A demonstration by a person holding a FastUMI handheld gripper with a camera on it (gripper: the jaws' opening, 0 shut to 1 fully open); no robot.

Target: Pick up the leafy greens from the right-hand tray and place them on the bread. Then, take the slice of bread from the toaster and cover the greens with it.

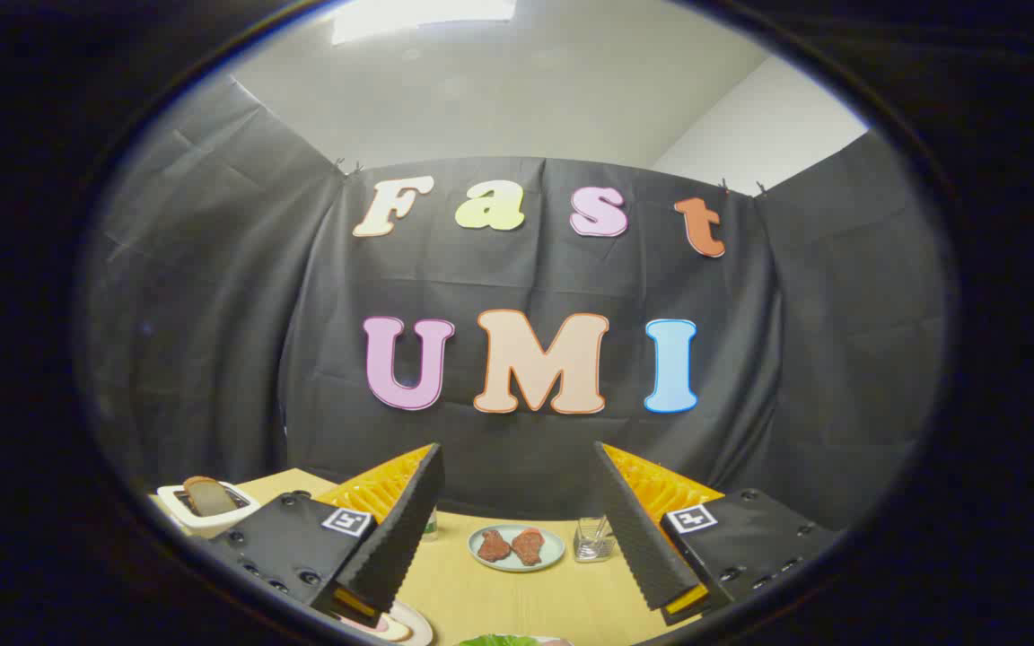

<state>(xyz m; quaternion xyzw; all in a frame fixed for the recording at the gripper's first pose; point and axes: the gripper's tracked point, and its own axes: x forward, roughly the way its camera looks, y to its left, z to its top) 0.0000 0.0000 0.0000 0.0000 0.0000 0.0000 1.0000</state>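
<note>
My gripper (517,480) is open, its two fingers spread wide and raised above the table with nothing between them. Below and between the fingers, close in, a bit of leafy greens (499,641) peeks up. Just under the left finger lies the rim of a plate (414,622); what is on it is mostly hidden by the finger. Beyond the left finger, on the table's far corner, stands a white toaster (203,513) with a slice of bread (205,494) sticking up from its slot.
On the wooden table (454,588), beyond the fingers, sits a pale plate (517,547) with two reddish-brown pieces of meat. A small clear glass holder (591,540) stands next to it. The black cloth wall closes the table's far side.
</note>
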